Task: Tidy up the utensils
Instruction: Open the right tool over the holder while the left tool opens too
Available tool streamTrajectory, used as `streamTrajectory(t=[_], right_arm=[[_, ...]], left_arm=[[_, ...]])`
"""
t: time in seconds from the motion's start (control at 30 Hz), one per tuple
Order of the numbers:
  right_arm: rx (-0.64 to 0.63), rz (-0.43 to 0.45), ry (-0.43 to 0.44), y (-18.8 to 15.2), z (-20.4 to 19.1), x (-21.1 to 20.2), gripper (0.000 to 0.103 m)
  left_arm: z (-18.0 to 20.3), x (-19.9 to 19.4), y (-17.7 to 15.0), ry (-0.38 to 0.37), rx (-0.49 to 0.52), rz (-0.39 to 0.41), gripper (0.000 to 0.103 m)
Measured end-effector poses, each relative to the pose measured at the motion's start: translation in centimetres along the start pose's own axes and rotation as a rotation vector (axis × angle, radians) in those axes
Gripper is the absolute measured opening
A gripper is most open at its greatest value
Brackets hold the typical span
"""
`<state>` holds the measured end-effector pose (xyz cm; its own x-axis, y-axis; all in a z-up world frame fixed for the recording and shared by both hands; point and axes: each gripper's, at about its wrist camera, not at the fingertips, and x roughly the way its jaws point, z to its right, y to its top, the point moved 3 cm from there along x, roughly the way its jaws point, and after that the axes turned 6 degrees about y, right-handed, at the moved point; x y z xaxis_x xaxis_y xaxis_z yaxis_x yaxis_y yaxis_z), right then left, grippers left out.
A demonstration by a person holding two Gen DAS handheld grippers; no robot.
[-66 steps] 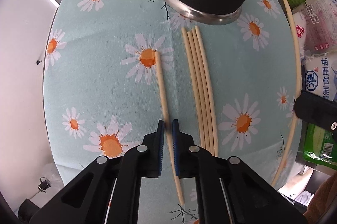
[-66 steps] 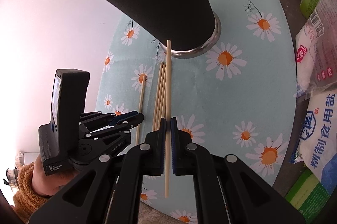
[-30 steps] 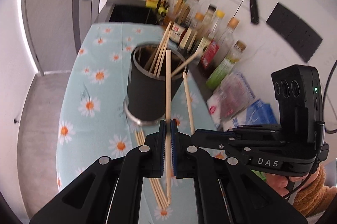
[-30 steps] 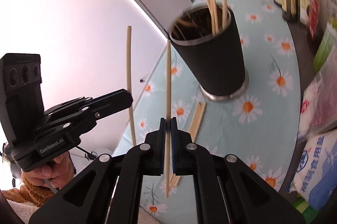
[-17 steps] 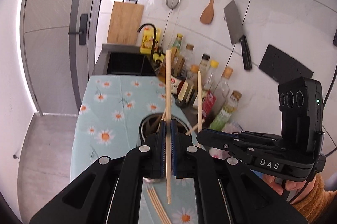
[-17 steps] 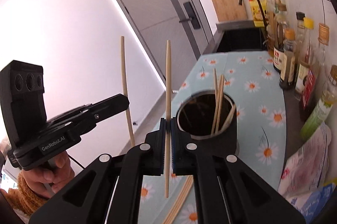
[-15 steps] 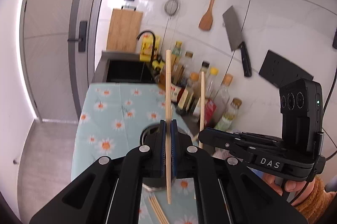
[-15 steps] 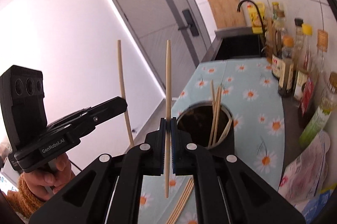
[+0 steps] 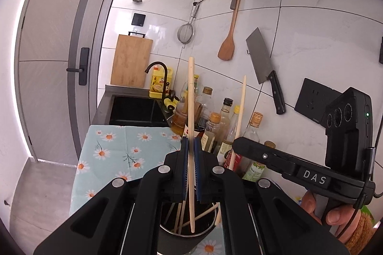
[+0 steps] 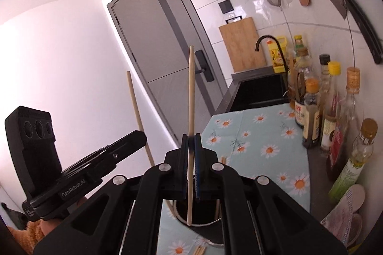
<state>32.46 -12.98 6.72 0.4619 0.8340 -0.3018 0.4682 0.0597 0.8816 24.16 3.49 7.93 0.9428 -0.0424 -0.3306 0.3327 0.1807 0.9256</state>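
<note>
My left gripper [image 9: 191, 142] is shut on a pale wooden chopstick [image 9: 190, 97], held upright, its lower tip over the mouth of the black utensil cup [image 9: 184, 234], which holds several chopsticks. My right gripper [image 10: 191, 138] is shut on another upright chopstick [image 10: 190, 87], its lower tip over the same cup [image 10: 203, 214]. The right gripper also shows in the left wrist view [image 9: 235, 143] with its chopstick [image 9: 241, 106]. The left gripper shows in the right wrist view [image 10: 141, 135] with its chopstick [image 10: 135, 101].
The daisy tablecloth [image 9: 107, 154] covers the counter. Loose chopsticks [image 10: 199, 250] lie by the cup's base. Sauce bottles [image 10: 311, 111] line the wall side, a sink [image 9: 136, 109] lies beyond, and food bags [image 10: 344, 214] sit at right. A cleaver [image 9: 263, 68] and spatula hang on the wall.
Both grippers picked a chopstick off the cloth, lifted and tilted them upright, and have come over the cup; the cup now sits directly beneath the chopsticks' lower tips.
</note>
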Motion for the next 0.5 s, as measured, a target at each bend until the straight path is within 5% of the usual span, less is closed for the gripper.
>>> streamTrajectory(t=[0.37,0.5], right_arm=[[-0.025,-0.019,-0.065,-1.7,1.5,3.3,0.006],[-0.023,-0.06,-0.084,-2.3,1.9,4.2,0.022]], left_arm=[[-1.3,2.5,-2.0,0.027,0.01,-0.005,0.005],[-2.0,2.8,-2.4,0.038,-0.015,-0.04,0.006]])
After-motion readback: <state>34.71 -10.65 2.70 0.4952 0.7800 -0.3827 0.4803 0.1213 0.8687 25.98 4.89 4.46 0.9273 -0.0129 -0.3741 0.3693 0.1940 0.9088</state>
